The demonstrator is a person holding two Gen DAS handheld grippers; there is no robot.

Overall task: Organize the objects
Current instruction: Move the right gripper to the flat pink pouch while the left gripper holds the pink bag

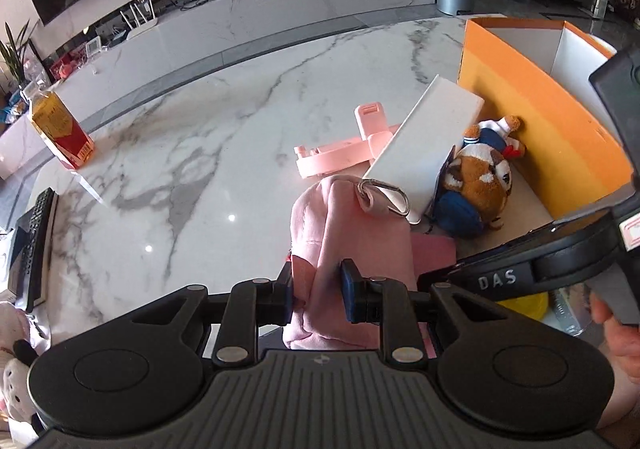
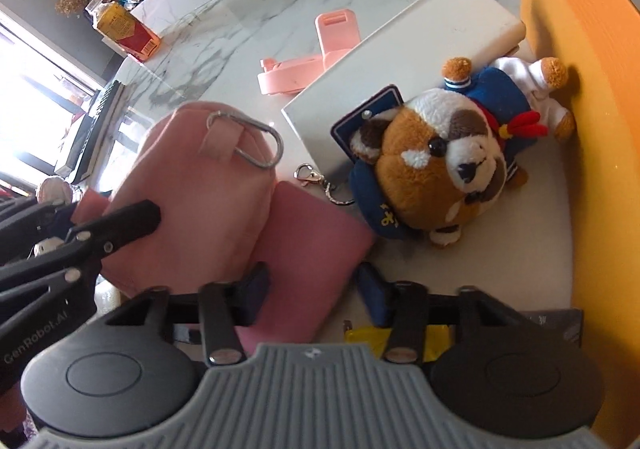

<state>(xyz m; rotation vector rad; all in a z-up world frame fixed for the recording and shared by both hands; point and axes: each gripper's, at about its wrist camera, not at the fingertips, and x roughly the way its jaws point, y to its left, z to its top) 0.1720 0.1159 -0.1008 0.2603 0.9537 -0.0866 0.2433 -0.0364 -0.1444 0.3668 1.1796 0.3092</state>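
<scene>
The pink pouch, soft brushed fabric with a rounded, slumped body, a stitched loop and a silver wire carabiner at its top, stands on the marble surface and is the landmark here. The left hand-held gripper pinches the pouch's lower fabric between its dark blue pads, bunching the cloth into folds. Just right of the pouch, the right hand-held gripper stands partly spread over a flat, matte pink wallet-like piece that lies touching the pouch's base; one pad sits over that piece and the other over bare surface, and its pads press on nothing. No earlier view is to hand. Right of the pouch and a little farther lies a plush dog, fuzzy brown and white with a blue sailor outfit, on its back with a metal clasp beside it. Behind the pouch a smooth white rectangular box leans tilted, one end against the plush toy. Beyond it lies a pink plastic holder with a ring-shaped base. Farther right of the pouch rises the orange cardboard box, glossy-walled, white inside. Far left of the pouch stands a yellow and red carton.
</scene>
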